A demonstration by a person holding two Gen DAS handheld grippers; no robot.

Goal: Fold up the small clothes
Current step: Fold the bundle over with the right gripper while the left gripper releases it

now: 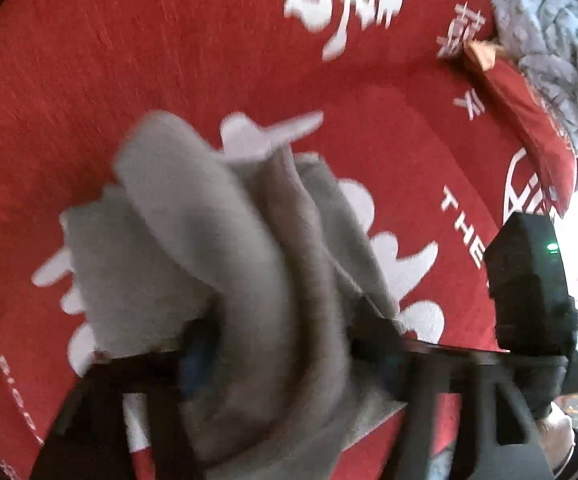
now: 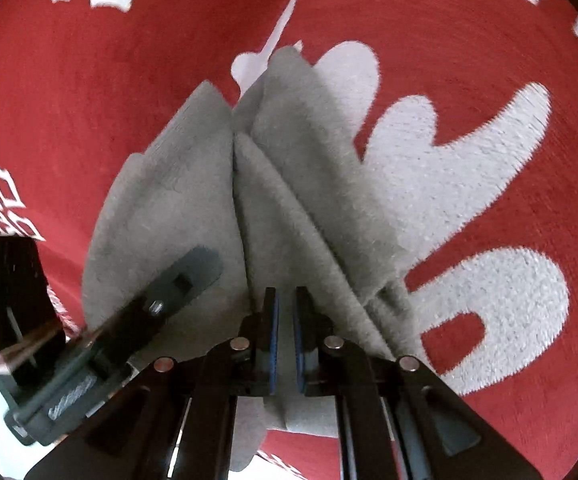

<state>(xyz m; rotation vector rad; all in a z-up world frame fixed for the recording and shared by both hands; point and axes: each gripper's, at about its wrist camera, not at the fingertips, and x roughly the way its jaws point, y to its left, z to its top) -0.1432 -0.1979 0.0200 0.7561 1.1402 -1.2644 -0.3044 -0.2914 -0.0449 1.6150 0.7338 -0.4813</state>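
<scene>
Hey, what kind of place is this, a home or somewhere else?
Probably an indoor folding spot, home or shop I cannot tell: a red cloth with white lettering covers the surface, a grey garment lies bunched on it, and other clothes are piled at its edge.

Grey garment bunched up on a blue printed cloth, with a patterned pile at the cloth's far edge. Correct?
Not quite. The cloth under the grey garment is red with white print, not blue; both wrist views show this. The rest holds: the garment is bunched up, and the patterned pile sits at the far edge in the left wrist view.
</scene>
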